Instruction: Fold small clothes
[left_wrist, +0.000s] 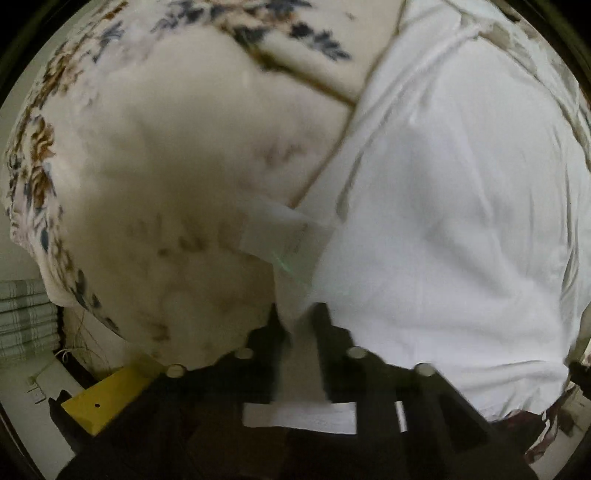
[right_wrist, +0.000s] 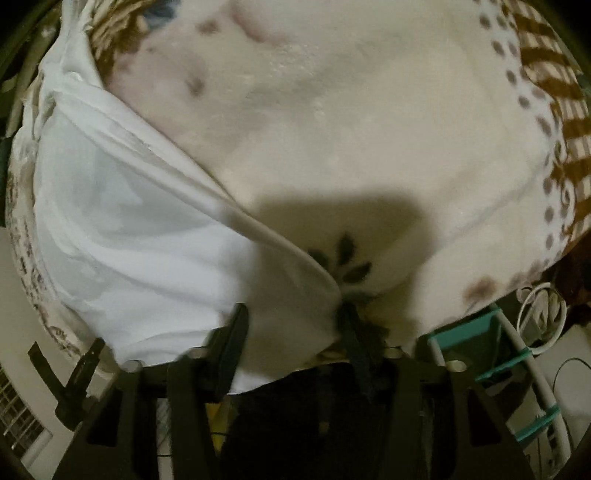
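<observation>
A small white garment (left_wrist: 443, 206) lies on a cream floral bedspread (left_wrist: 166, 166). In the left wrist view it fills the right half, with a white label (left_wrist: 273, 225) at its near left edge. My left gripper (left_wrist: 299, 317) has its jaws narrowly apart with the garment's corner between them. In the right wrist view the garment (right_wrist: 129, 229) lies at the left, its hem running diagonally down to my right gripper (right_wrist: 291, 317). That gripper's jaws stand wide apart, with the garment's near corner lying between them.
The bedspread (right_wrist: 369, 129) has a brown checked border (right_wrist: 565, 110) at right. A yellow block (left_wrist: 107, 398) sits by the bed's edge at lower left. A teal and white rack (right_wrist: 517, 369) and a white cable (right_wrist: 539, 314) are beside the bed at lower right.
</observation>
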